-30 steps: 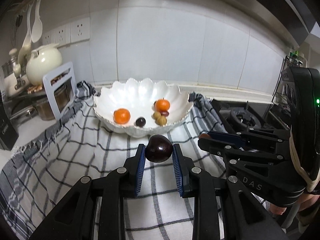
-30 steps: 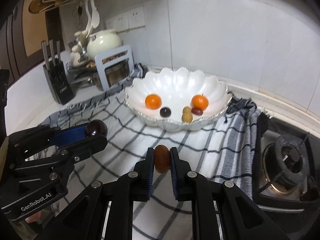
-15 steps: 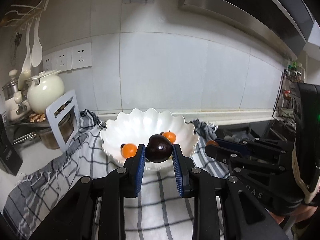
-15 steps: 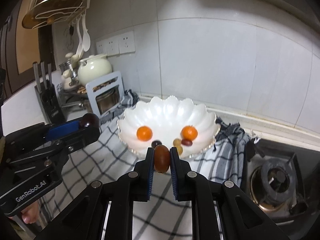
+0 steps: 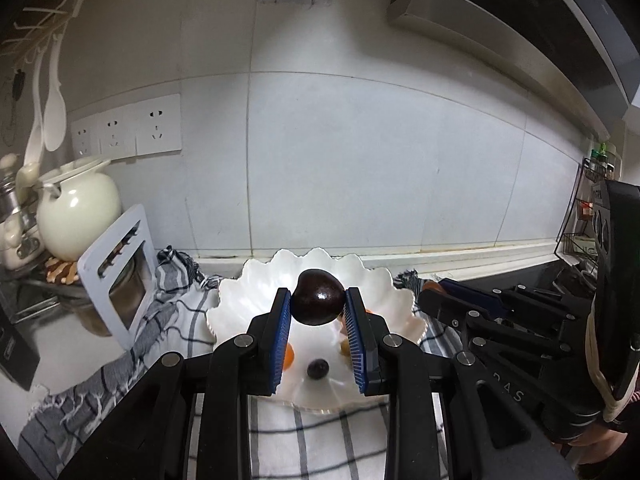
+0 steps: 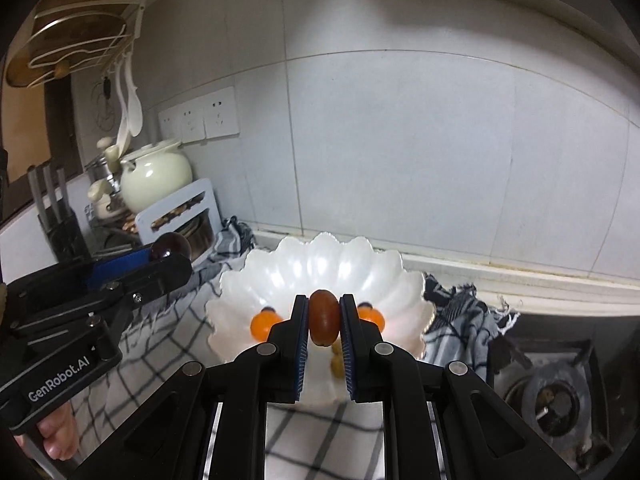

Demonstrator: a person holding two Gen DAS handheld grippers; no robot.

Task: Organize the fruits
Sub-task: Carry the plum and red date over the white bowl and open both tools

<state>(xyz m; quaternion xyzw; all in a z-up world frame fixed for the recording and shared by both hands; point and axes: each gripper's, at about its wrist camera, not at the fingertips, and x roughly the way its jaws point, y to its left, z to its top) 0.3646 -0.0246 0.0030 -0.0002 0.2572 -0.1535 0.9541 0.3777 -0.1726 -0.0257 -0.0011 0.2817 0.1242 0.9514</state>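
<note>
A white scalloped bowl (image 5: 256, 296) (image 6: 320, 256) stands on a checked cloth (image 5: 176, 312) (image 6: 160, 344). Inside lie small oranges (image 6: 259, 325), a dark grape (image 5: 318, 369) and yellowish fruits (image 6: 337, 363). My left gripper (image 5: 318, 300) is shut on a dark plum (image 5: 318, 298) above the bowl's near side. In the right wrist view that left gripper (image 6: 168, 254) shows at the left with the plum (image 6: 170, 245). The right gripper (image 6: 324, 316) is shut on a brown oval fruit (image 6: 324, 316), also over the bowl. Its body (image 5: 444, 292) appears at the right of the left wrist view.
A cream teapot (image 5: 76, 212) (image 6: 154, 174), a white rack (image 5: 118, 268) and pots crowd the left counter. A knife block (image 6: 60, 224) stands further left. A gas burner (image 6: 556, 400) lies to the right. The tiled wall with sockets (image 5: 126, 132) rises just behind the bowl.
Both grippers have risen and moved forward toward the bowl, each still holding its fruit. The bowl now sits low in both views, right under the fingertips.
</note>
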